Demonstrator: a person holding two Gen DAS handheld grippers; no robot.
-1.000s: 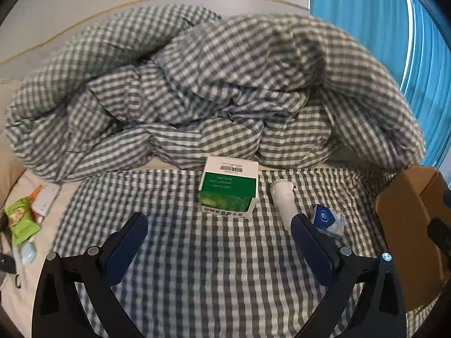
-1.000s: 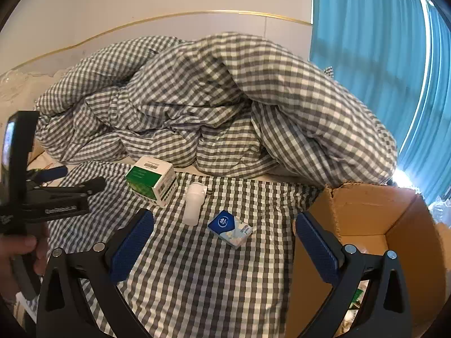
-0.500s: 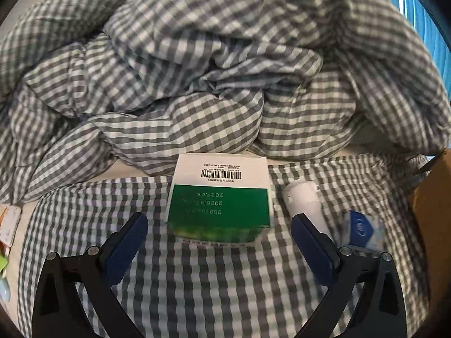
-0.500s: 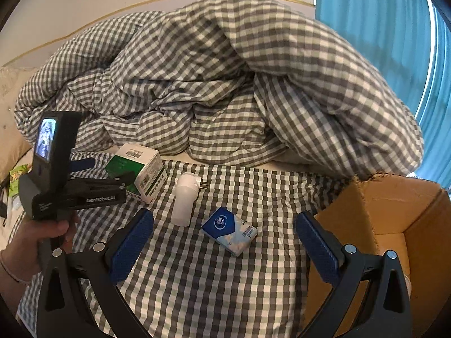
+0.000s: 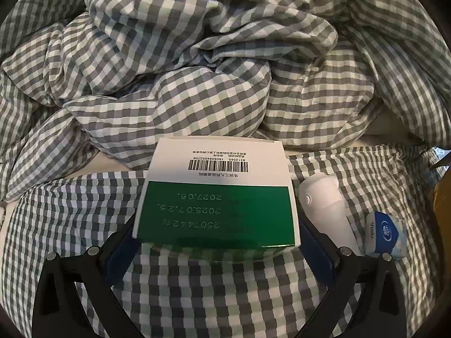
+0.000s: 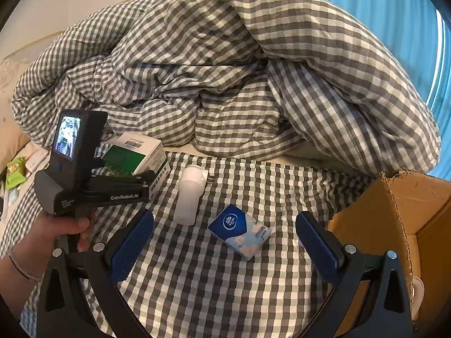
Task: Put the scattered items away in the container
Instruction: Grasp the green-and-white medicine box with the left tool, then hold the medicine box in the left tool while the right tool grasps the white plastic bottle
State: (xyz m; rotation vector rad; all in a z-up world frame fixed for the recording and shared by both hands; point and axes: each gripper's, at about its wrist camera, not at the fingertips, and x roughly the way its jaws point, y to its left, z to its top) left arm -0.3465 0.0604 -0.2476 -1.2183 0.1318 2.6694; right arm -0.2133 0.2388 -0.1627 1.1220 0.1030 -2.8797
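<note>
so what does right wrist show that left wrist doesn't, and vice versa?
Only the right wrist view: the cardboard box, blue curtain, the person's hand holding the left gripper, and the open right gripper. Only the left wrist view: the dates printed on the green box. Both: green box, white bottle, tissue pack, checked duvet.
</note>
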